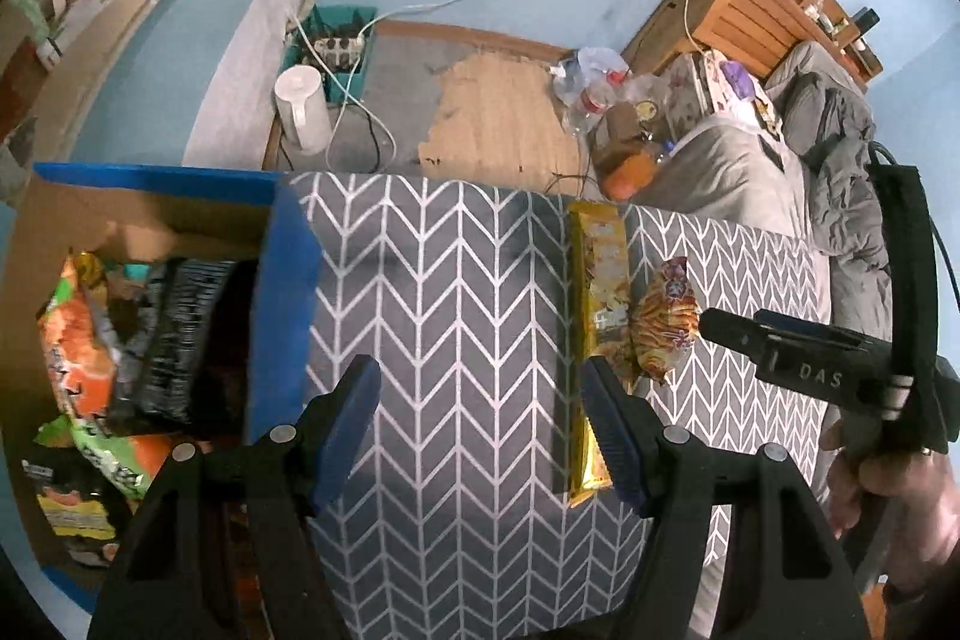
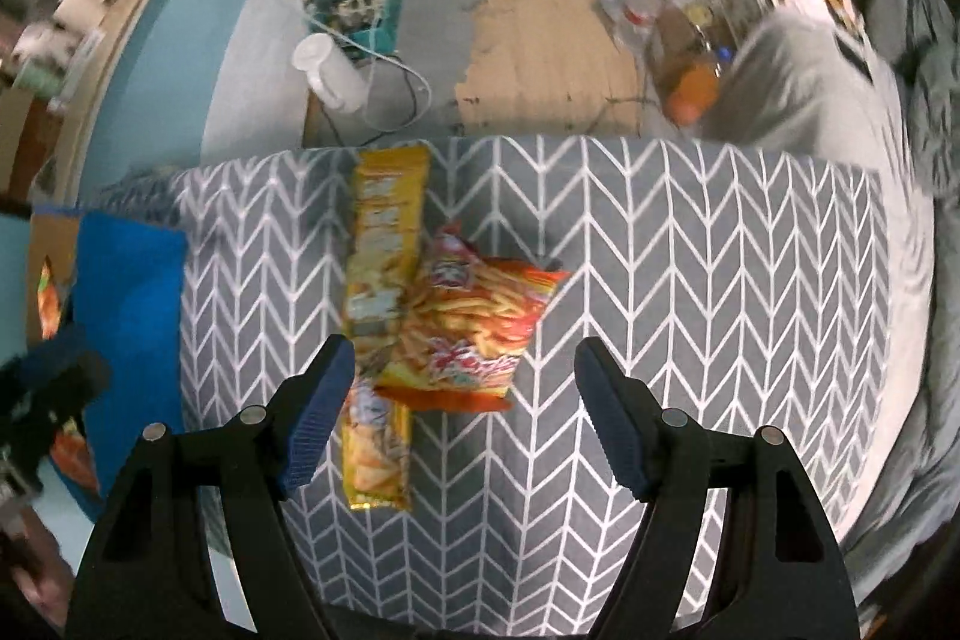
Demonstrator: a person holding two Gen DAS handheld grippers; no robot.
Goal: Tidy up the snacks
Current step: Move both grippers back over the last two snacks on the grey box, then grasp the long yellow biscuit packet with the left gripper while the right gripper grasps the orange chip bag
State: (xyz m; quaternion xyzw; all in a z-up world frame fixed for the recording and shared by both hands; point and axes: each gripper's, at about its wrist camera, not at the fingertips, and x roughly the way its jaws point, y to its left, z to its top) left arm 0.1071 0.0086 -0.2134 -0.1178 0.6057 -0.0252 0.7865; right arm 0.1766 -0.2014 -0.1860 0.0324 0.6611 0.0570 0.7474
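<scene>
Desk (image 1: 456, 280): flat top under a grey cloth with a white chevron print, smooth weave, cloth hanging over the far edge.

2 snack packs lie on the cloth, touching. Long yellow packet (image 2: 384, 274): narrow, rectangular, glossy foil, lying lengthwise away from the camera; also seen in the left wrist view (image 1: 600, 304). Orange chip bag (image 2: 474, 328): crinkled film, roughly square, printed with thin fried sticks, tilted, its left edge overlapping the yellow packet about mid-length.

Cardboard box (image 1: 288, 280) at the desk's left end: brown corrugated inside, blue outer wall, open top. Inside it, several crumpled film bags in orange, green and black, packed loosely.

Left hand-held gripper (image 1: 480, 430): black rigid arms, blue ribbed pads, jaws apart, nothing between them but bare cloth. Its right pad sits over the near end of the yellow packet in the picture; contact cannot be told.

Right hand-held gripper (image 2: 459, 412): same build, jaws apart and empty, pointing down over the 2 packs, the orange bag's near edge between the pads in the picture. The view is motion-blurred. A person's hand (image 1: 888, 496) grips its handle.

Beyond the desk: patchy wooden floor (image 1: 510, 112), white cylindrical jug (image 1: 303, 112), rumpled grey bedding (image 1: 798, 172).
</scene>
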